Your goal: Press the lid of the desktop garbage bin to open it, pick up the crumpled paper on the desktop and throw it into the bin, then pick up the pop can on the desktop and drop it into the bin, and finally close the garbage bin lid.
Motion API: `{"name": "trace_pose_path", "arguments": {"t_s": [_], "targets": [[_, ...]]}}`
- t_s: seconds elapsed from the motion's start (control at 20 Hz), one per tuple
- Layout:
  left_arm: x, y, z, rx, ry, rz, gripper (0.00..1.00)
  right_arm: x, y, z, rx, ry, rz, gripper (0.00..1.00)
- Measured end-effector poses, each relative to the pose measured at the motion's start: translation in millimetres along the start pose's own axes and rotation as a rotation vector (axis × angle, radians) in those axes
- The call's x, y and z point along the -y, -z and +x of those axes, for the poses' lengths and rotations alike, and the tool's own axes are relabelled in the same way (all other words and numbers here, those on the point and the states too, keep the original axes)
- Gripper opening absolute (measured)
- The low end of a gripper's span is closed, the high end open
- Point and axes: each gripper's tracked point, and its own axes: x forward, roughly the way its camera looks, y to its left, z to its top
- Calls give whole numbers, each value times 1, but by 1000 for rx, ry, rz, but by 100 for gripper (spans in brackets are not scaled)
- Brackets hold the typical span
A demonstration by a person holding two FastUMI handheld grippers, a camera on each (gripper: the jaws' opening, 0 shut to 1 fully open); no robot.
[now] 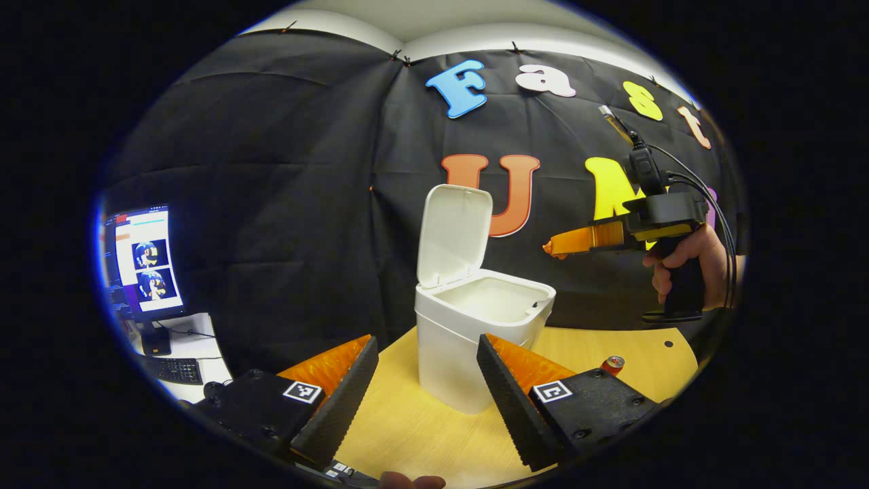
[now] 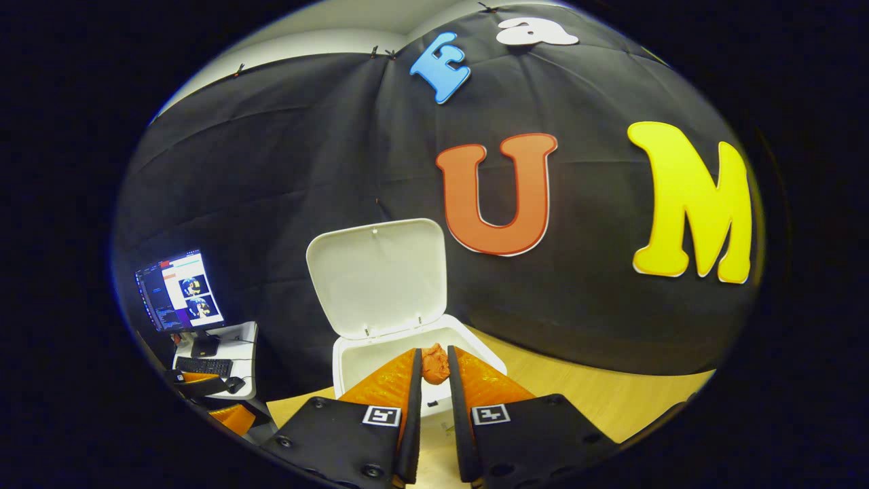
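1. Garbage bin [image 1: 475, 326] stands on the wooden table [image 1: 421, 428], centre of the left gripper view. Its lid [image 1: 453, 234] is swung up at the far side, near upright; the mouth is open.
2. Left gripper [image 1: 428, 380]: fingers spread wide apart, nothing between them. It sits low at the near edge of the table, with the bin just beyond the fingertips.
3. Right gripper [image 2: 433, 370]: fingers drawn close on the crumpled paper [image 2: 435, 365], which sits pinched at the tips. Paper hangs over the bin's open mouth [image 2: 380, 360], in front of the raised lid [image 2: 377, 278].
4. In the left gripper view the right gripper [image 1: 563, 243] shows from the side, up and to the right of the bin, a hand [image 1: 682, 261] round its grip.
5. Pop can [image 1: 613, 365] on the table to the right of the bin, apart from it, partly hidden behind the left gripper's finger.
6. Monitor [image 1: 139, 261] and keyboard [image 1: 173, 370] on a side desk, far left.
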Motion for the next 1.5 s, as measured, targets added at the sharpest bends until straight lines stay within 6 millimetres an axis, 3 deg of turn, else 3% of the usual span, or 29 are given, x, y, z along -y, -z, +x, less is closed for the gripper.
{"name": "trace_pose_path", "arguments": {"t_s": [0.2,0.4,0.6,0.65,0.8,0.85,1.1,1.3,1.45,1.5], "targets": [[-17,4,-5,5,-7,-18,96,-15,21,38,-61,-5,-53,23],[-25,9,-4,-2,-8,-18,96,-23,31,50,-79,5,-98,23],[-16,10,-3,6,26,-9,96,-18,37,58,-89,14,-97,36],[-15,10,-3,10,33,0,96,-16,38,57,-87,20,-98,48],[-9,7,-2,15,53,13,96,-10,37,50,-81,38,-92,53],[-4,6,-3,18,63,12,96,-7,35,45,-77,45,-86,59],[31,-7,-1,63,147,33,96,14,8,-11,31,65,-35,65],[74,-7,0,78,247,58,96,55,8,-74,96,152,-28,68],[106,-10,-3,100,304,59,96,84,12,-124,127,237,-61,83],[119,-10,-5,102,331,57,96,94,14,-141,140,265,-70,83]]}}
